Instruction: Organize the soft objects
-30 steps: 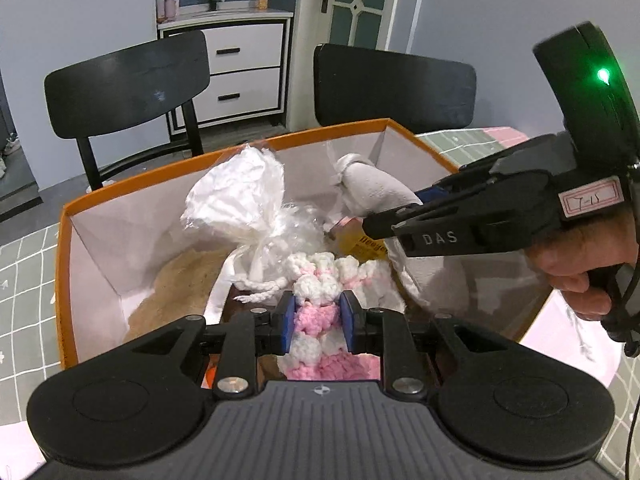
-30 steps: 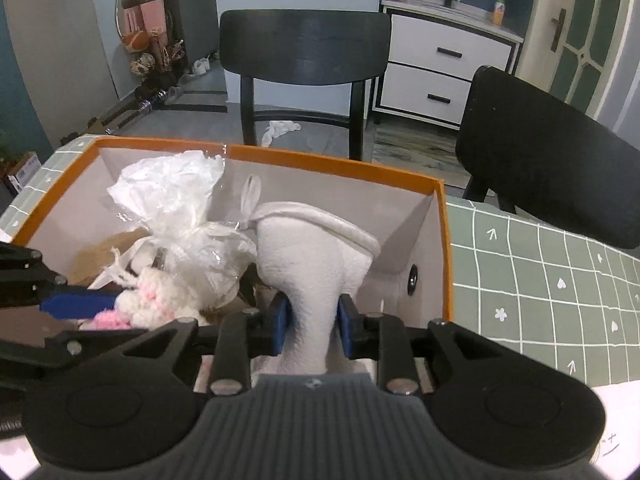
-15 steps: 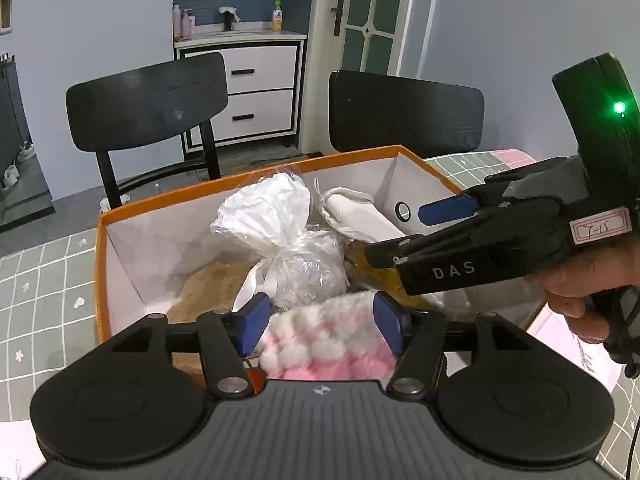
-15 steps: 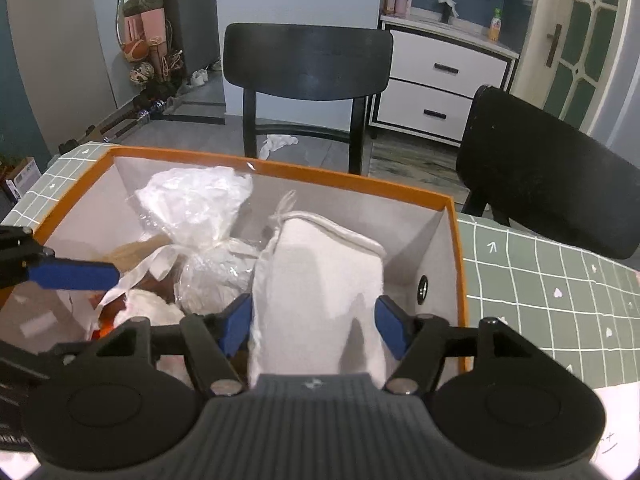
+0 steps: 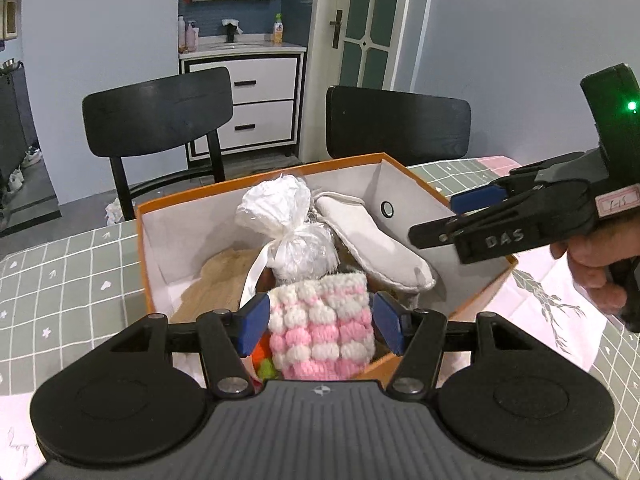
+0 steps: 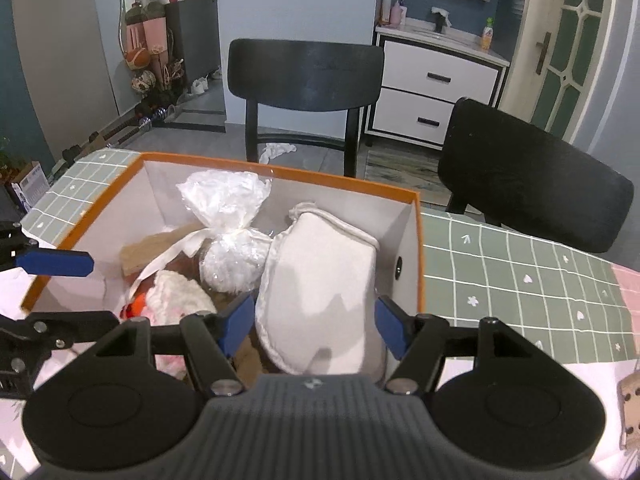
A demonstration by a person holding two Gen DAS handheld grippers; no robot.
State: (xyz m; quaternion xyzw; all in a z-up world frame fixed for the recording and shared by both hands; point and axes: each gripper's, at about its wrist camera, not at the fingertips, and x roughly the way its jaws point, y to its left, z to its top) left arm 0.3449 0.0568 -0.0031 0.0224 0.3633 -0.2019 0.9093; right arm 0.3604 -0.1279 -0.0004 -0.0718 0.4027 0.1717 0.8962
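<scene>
Orange box (image 5: 476, 304), white inside, on a green checked tablecloth (image 5: 60, 272); contents and tools listed left to right.

Brown paper (image 5: 216, 280): flat on the box floor, left side.

Left gripper (image 5: 320, 322): at the near edge of the box, blue fingers (image 5: 252, 322) spread apart, touching nothing.

Pink-and-white knitted pouch (image 5: 322, 328): in the box at the near wall, seen between the left gripper's fingers, not pinched. Something orange (image 6: 136, 306) lies just beside it.

Clear plastic bag (image 6: 230, 220): tied with a white ribbon, upright in the middle of the box, behind the pouch.

White cloth mitt (image 6: 320, 292): leaning in the right part of the box, beside the bag.

Right gripper (image 6: 314, 326): above the mitt's near end, fingers (image 6: 390, 330) apart, no grip. A hand (image 5: 596, 268) holds its handle.

Two black chairs (image 6: 304, 76) stand beyond the table.
</scene>
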